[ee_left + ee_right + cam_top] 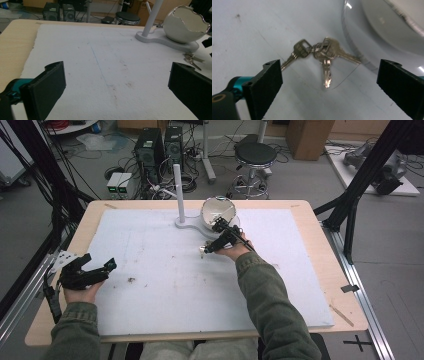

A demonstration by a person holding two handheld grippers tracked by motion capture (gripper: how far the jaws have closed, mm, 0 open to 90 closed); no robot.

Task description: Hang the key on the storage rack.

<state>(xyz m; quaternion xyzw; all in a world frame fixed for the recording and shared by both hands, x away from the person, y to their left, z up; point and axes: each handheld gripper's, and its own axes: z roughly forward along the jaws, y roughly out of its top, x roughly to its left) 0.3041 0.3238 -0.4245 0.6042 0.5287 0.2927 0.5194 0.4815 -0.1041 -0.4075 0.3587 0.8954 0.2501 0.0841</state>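
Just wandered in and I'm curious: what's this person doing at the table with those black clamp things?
A person sits at a table covered by a white mat, holding a two-jaw gripper in each hand. The right gripper is open and hangs just over a bunch of keys lying on the mat beside the white stand that carries an egg-shaped bowl. Nothing is gripped yet. The left gripper rests open near the mat's left edge, away from the keys.

Grey floor (310,180) with a black stool (255,154), computer towers (149,145), cables.
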